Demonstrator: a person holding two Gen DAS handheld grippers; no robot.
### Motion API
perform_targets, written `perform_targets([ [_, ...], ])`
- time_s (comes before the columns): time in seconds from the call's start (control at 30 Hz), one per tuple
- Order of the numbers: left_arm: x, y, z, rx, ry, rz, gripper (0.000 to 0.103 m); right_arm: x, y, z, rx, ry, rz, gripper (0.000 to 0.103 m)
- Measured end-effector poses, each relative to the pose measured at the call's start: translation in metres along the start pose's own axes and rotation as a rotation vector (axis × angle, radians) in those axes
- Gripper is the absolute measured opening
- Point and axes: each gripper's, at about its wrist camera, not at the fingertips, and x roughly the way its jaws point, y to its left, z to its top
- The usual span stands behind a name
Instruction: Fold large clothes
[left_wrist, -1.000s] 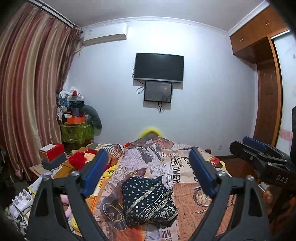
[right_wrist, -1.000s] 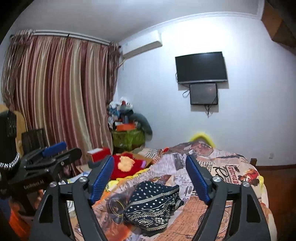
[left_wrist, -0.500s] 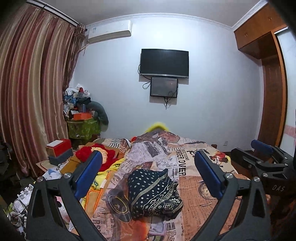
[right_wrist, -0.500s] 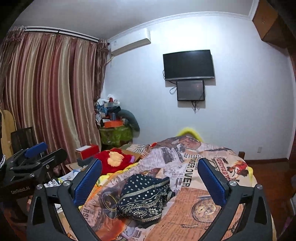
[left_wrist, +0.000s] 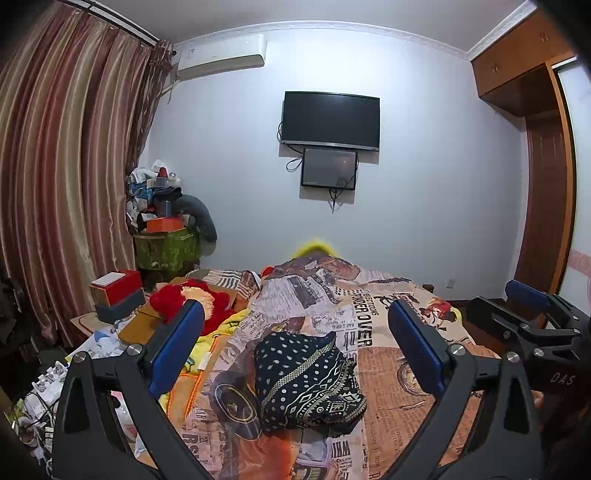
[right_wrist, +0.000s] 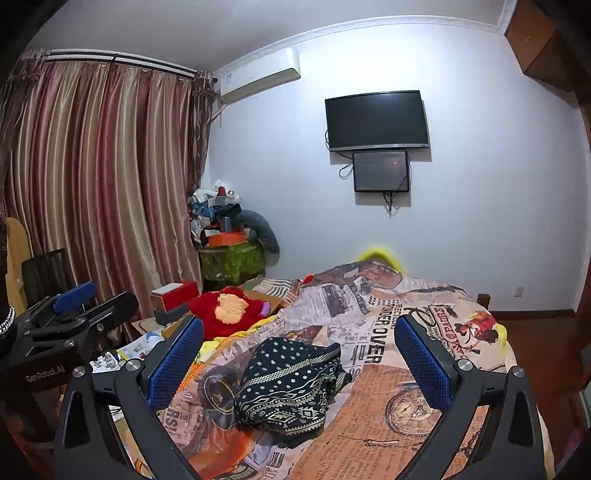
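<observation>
A dark patterned garment with white dots and geometric bands lies crumpled on the newspaper-print bedspread. It also shows in the right wrist view. My left gripper is open and empty, held above the near end of the bed with the garment between and below its fingers. My right gripper is open and empty, also above the garment. The right gripper shows at the right edge of the left wrist view, and the left gripper at the left edge of the right wrist view.
A red plush toy and red boxes lie left of the bed. A cluttered green stand is by the striped curtain. A TV hangs on the far wall. A wooden wardrobe stands at the right.
Both grippers have risen and tilted a little, so the garment sits lower in each view. Both stay open and empty. The garment has not moved.
</observation>
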Motion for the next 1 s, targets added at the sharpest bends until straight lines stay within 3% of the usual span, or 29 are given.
perform_targets([
  [1.0,0.0037,0.0058,0.0040,0.014,-0.002,-0.020,0.101,-0.0011,-0.0041,0.0017,0.002,0.000,0.004,0.103],
])
